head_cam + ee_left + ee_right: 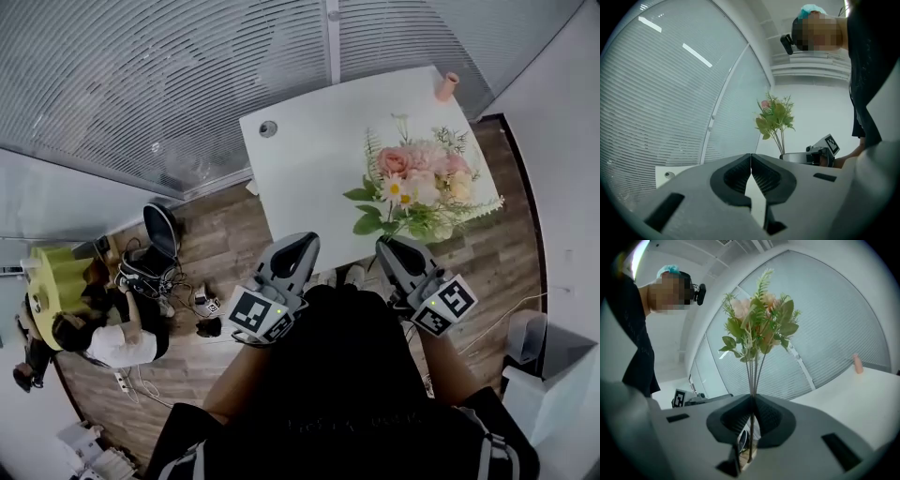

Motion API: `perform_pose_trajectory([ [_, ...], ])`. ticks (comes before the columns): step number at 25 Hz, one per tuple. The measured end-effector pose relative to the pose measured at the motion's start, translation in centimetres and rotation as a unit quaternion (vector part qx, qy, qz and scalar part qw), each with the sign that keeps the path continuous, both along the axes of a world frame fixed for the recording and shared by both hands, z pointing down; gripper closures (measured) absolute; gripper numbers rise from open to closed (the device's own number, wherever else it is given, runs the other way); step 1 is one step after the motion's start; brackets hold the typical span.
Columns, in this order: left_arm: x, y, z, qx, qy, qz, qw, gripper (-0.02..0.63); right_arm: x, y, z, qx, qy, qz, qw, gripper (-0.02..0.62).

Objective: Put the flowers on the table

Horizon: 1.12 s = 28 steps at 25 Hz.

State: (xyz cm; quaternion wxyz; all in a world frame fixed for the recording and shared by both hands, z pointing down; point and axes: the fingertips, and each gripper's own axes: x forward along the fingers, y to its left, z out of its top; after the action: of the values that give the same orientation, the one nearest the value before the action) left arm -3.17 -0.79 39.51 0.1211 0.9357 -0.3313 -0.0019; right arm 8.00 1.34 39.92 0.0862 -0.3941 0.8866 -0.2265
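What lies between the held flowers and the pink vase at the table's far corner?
Nothing: between the flowers and the pink vase the head view shows only bare white table.

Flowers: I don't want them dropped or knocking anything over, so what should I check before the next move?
1. Right tongs shut on the flower stems: ok.
2. Flowers above the table: ok.
3. Bare tabletop beneath them, small pink object far off at the corner: ok.
4. Left tongs shut, empty, away from the flowers: ok.
5. Gap between stems and tabletop: cannot tell.
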Motion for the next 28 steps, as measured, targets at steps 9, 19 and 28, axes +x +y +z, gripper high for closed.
perform_pose_trajectory([
  [9,-0.6,-4.4,3.2,-0.014,-0.005,0.004,0.9999,0.588,-3.3,-4.0,2.6,-0.044,0.004,-0.01,0.999,0.554],
  [19,0.6,-6.5,10.6,-0.087,-0.034,0.013,0.9955,0.588,-3.0,-7.5,8.1,-0.118,0.016,0.004,0.993,0.554],
  [28,1.5,-8.5,13.2,-0.099,-0.043,-0.004,0.9942,0.588,-2.2,-9.1,15.0,-0.205,0.022,0.017,0.978,0.554],
])
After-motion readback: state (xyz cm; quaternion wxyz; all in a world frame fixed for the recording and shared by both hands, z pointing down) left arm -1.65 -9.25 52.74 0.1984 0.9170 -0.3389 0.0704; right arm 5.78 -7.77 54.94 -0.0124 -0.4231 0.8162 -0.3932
